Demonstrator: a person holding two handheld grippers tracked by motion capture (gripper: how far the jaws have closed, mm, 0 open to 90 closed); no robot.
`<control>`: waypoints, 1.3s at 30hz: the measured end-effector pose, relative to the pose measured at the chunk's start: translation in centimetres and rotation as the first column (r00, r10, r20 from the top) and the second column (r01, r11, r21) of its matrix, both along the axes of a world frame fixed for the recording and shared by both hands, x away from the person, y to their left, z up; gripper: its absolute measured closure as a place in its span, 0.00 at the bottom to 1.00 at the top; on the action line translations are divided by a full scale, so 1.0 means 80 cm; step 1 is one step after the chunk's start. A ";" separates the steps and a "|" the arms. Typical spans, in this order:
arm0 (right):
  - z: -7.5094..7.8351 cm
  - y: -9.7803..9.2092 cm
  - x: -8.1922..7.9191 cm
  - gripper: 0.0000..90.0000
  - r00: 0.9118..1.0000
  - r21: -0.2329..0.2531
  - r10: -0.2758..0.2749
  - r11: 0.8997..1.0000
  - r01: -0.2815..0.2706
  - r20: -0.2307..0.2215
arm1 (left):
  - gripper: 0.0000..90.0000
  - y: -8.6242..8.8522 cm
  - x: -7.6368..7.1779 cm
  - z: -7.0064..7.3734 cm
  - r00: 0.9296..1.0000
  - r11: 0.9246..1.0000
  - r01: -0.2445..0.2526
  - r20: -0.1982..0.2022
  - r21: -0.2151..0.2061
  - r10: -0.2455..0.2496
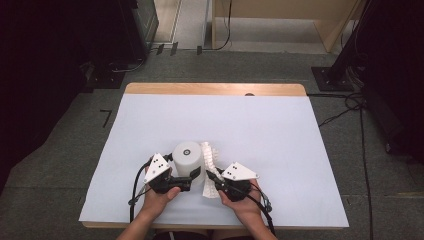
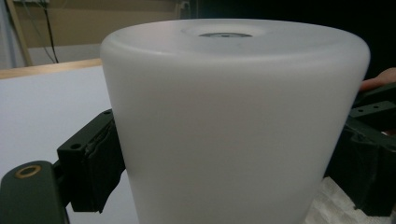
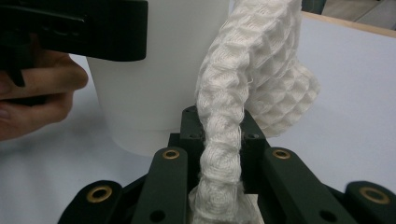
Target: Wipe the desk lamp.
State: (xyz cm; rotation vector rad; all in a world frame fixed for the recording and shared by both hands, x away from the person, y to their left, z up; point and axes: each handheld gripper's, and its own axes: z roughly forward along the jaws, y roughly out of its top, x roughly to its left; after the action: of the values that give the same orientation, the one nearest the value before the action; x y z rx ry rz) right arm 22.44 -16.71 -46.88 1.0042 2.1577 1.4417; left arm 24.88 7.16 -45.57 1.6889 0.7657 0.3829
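The tabletop (image 1: 260, 125), covered in pale sheet with a wooden strip along its far edge, takes up the middle of the high view. In the lower centre of that frame stands a white cup (image 1: 187, 157) turned upside down, its base up. The left tool (image 1: 187, 176) comes in from the lower left and grips the cup: in the left gripper view the cup (image 2: 233, 121) sits between the two black jaws, which press on its sides. Just right of the cup, touching it, hangs a white waffle-weave cloth (image 1: 210, 167). The right tool (image 1: 214, 176), lower centre right, pinches this cloth; in the right gripper view the cloth (image 3: 233, 107) rises bunched from between the closed jaws.
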 end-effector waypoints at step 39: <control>0.018 -0.012 -0.003 0.87 0.997 -0.002 0.001 1.000 -0.001 0.083 | 0.10 -0.011 -0.003 -0.004 0.999 0.998 0.053 -0.004 0.032 -0.053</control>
State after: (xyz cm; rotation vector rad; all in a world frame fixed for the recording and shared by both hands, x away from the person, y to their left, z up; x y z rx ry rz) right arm 22.19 -17.63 -45.45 0.9262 2.1012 1.4556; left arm 24.65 6.25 -45.92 1.7371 0.7186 0.3573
